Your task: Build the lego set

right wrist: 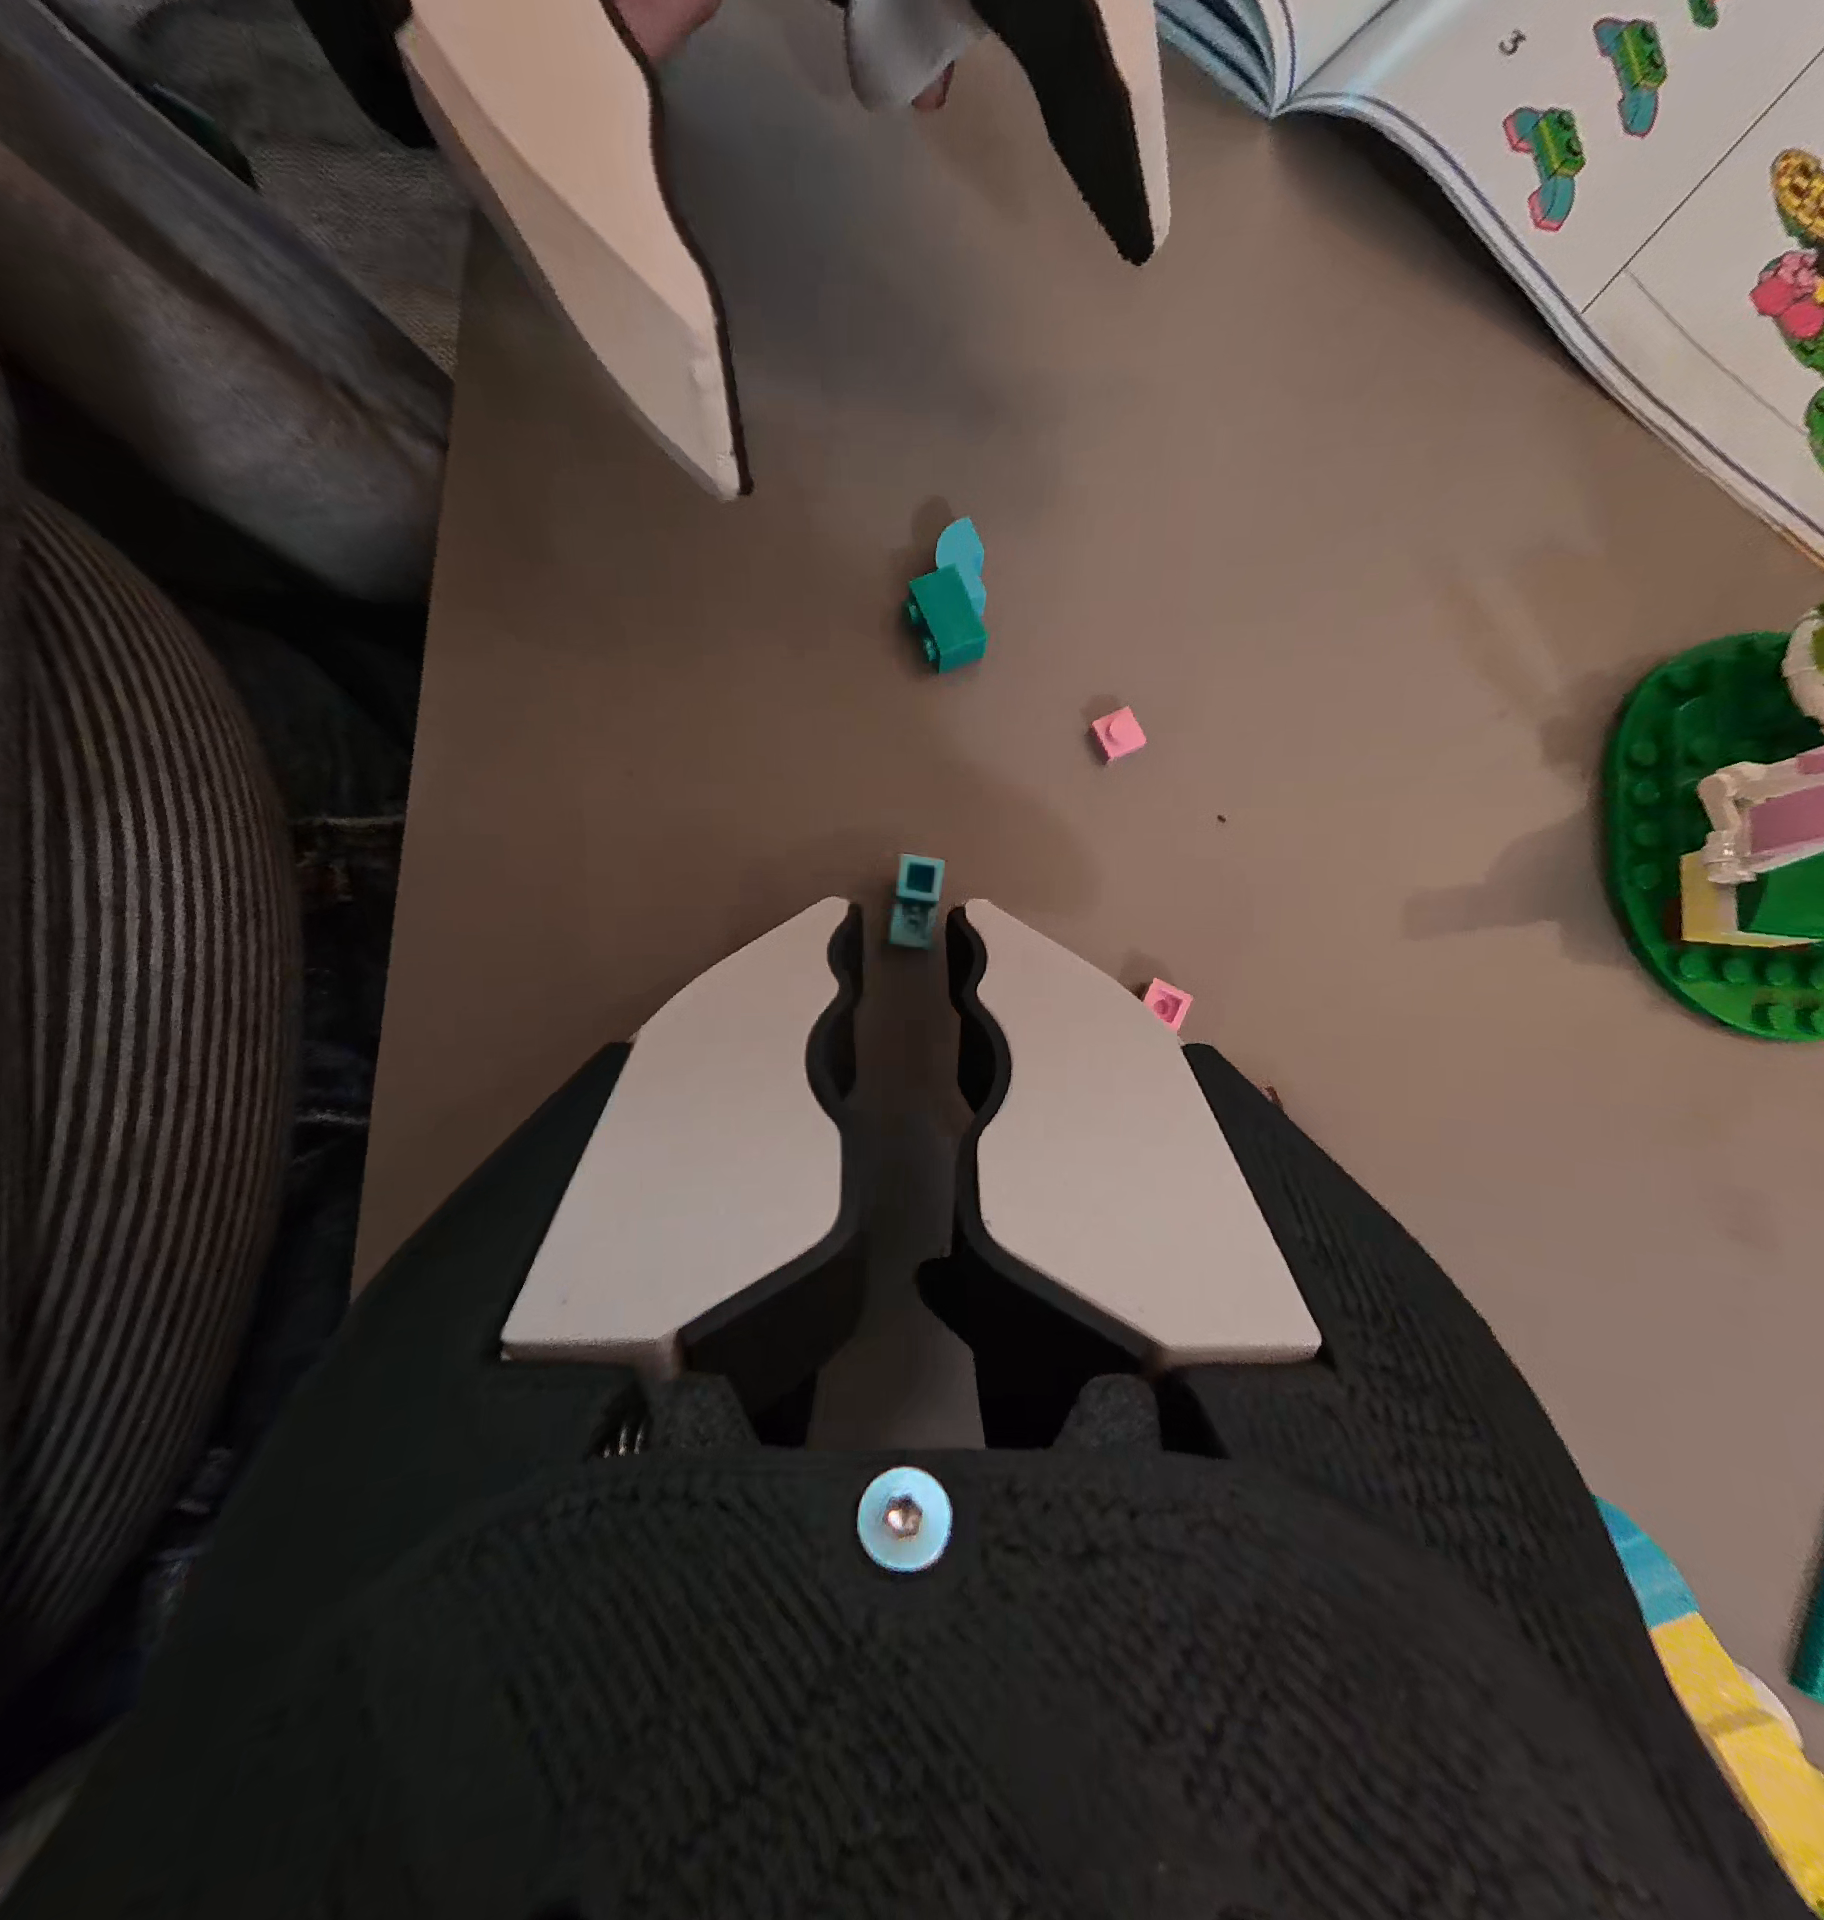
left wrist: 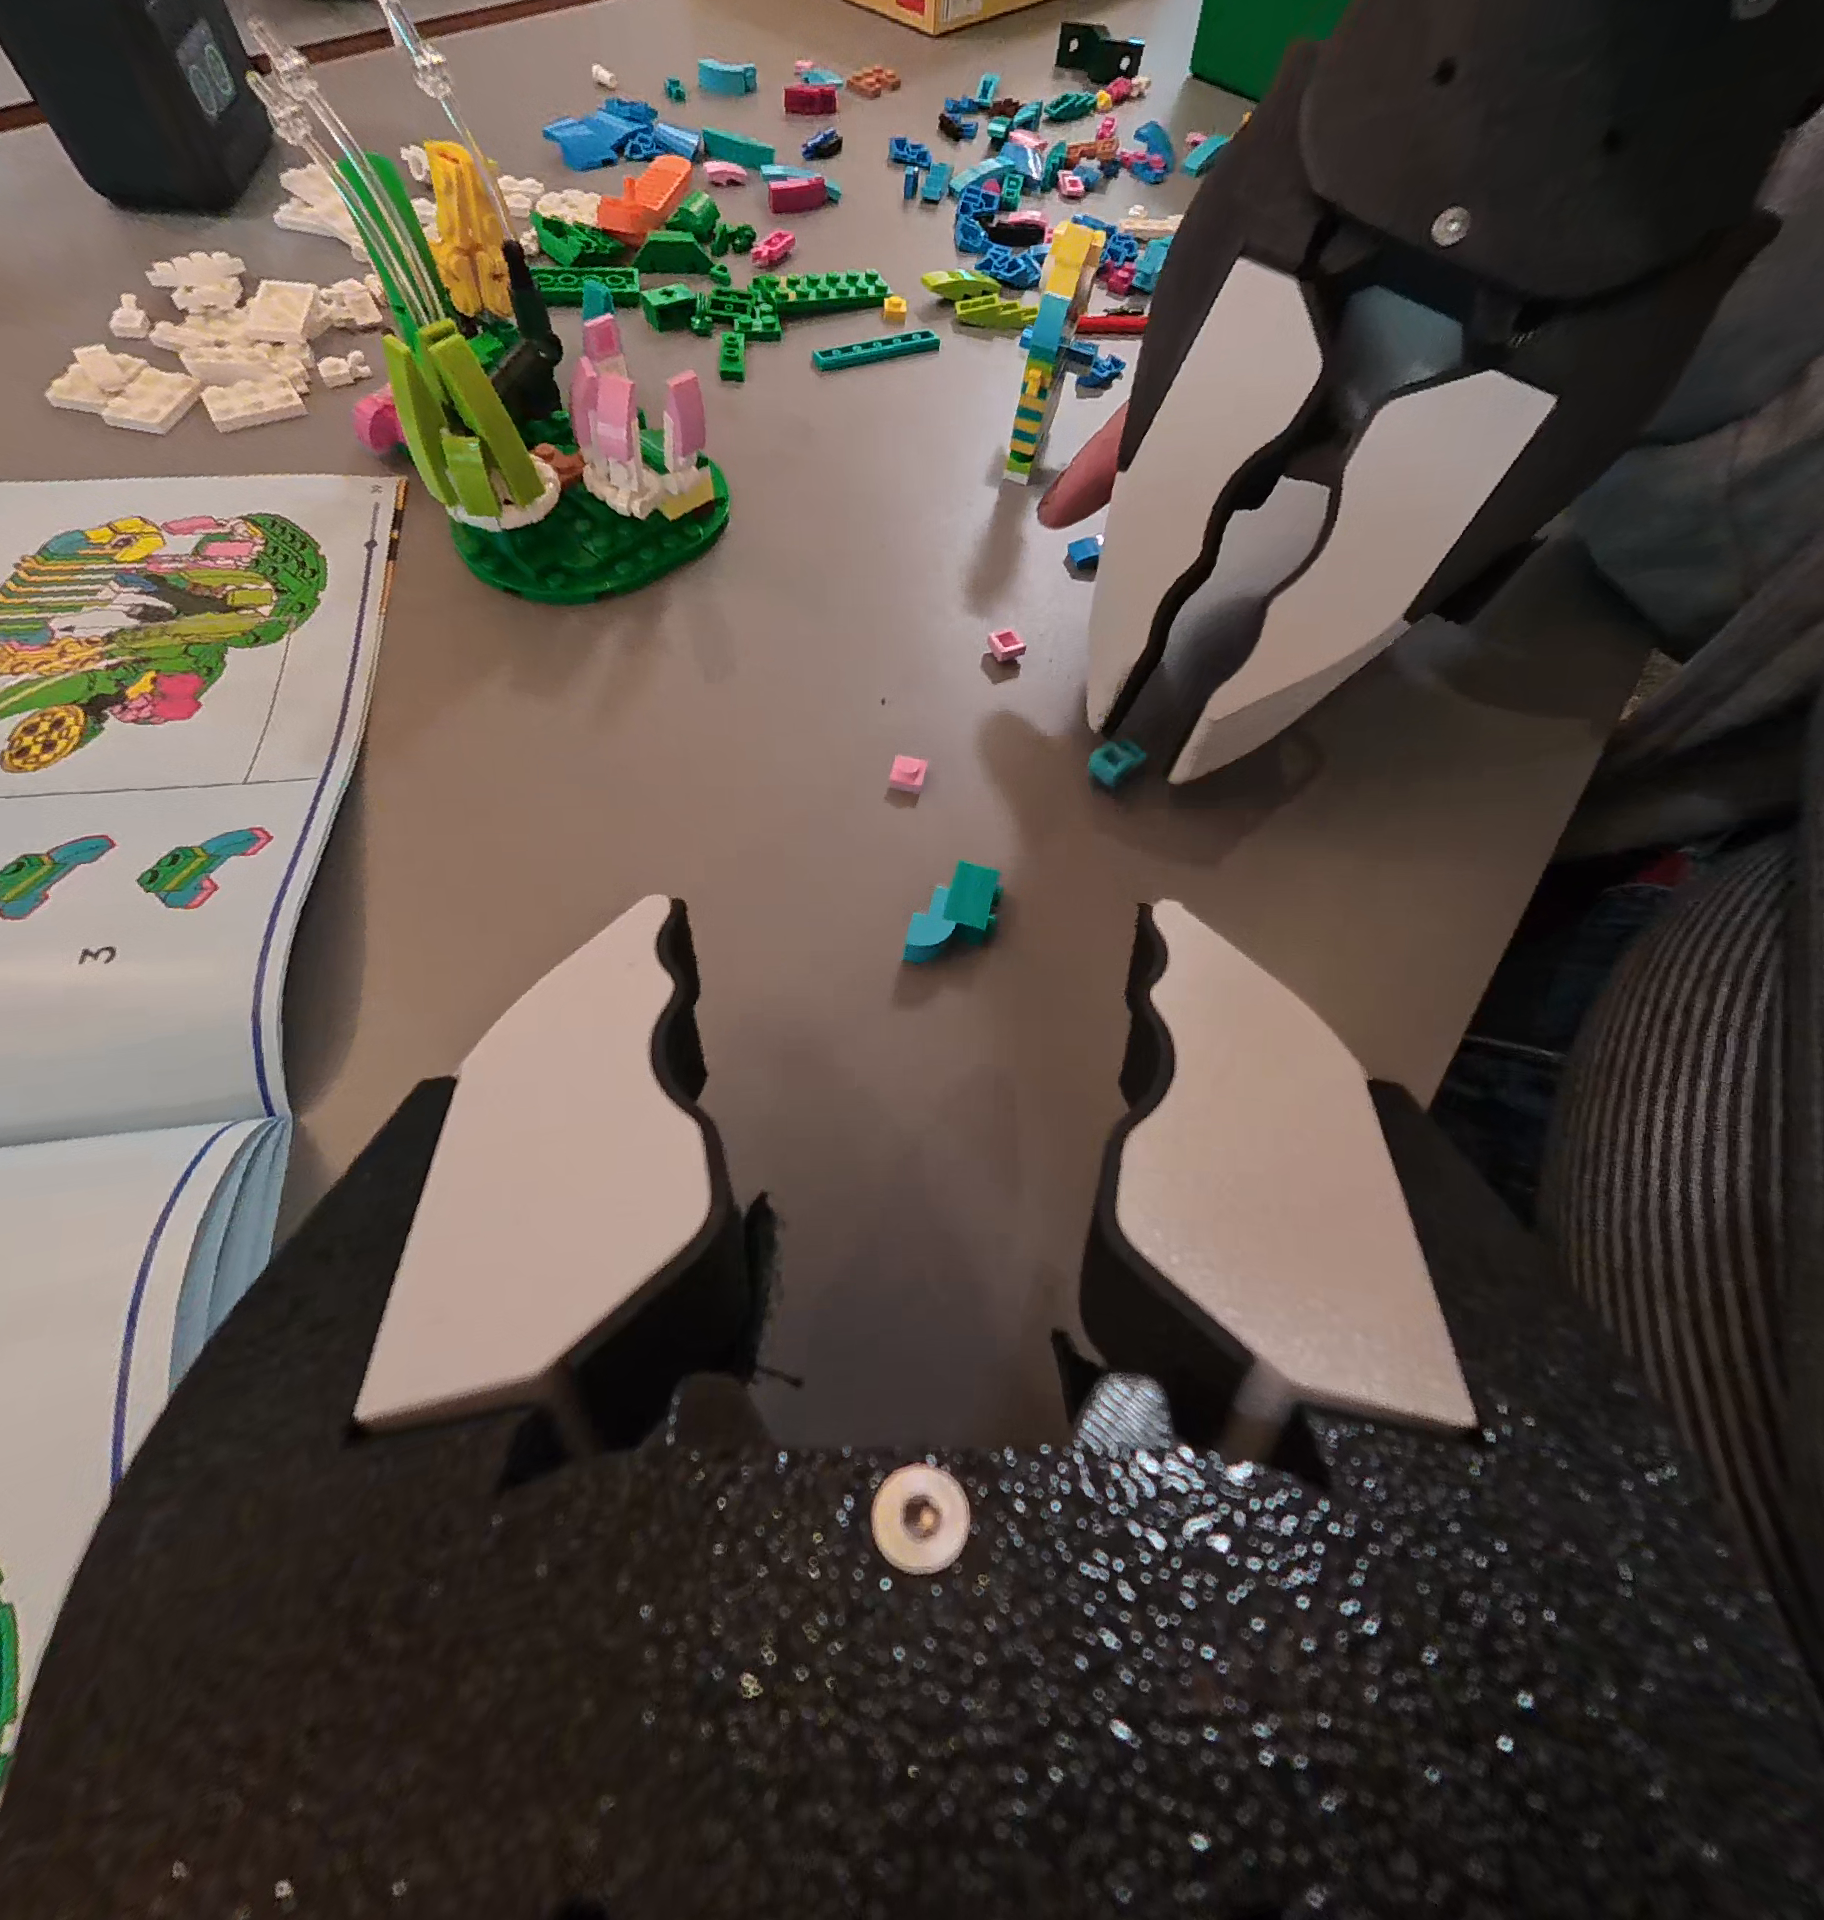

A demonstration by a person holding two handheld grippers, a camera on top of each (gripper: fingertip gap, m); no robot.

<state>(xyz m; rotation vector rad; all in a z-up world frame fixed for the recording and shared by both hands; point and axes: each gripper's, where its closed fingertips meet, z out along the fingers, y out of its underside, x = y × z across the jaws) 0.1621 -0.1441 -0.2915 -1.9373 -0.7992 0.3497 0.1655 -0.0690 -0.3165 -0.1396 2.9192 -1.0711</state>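
Observation:
My left gripper (left wrist: 913, 920) is open wide and empty, low over the grey table. A small teal brick assembly (left wrist: 949, 914) lies just past its fingertips; it also shows in the right wrist view (right wrist: 949, 608). My right gripper (right wrist: 903, 914) is open only narrowly, tips down at the table. A tiny teal brick (right wrist: 916, 899) sits between its fingertips with a gap on each side. In the left wrist view the right gripper (left wrist: 1147, 748) stands at right with that brick (left wrist: 1116, 764) at its tips. The left gripper (right wrist: 929, 369) shows at the top of the right wrist view.
A flower model on a green base (left wrist: 575, 468) stands beside the open instruction booklet (left wrist: 108, 727). Two pink plates (left wrist: 906, 774) (left wrist: 1004, 644) lie loose. White (left wrist: 212, 353), green (left wrist: 742, 291) and blue (left wrist: 1043, 177) brick piles lie behind. A yellow-blue tower (left wrist: 1043, 353) stands by a person's finger (left wrist: 1084, 478).

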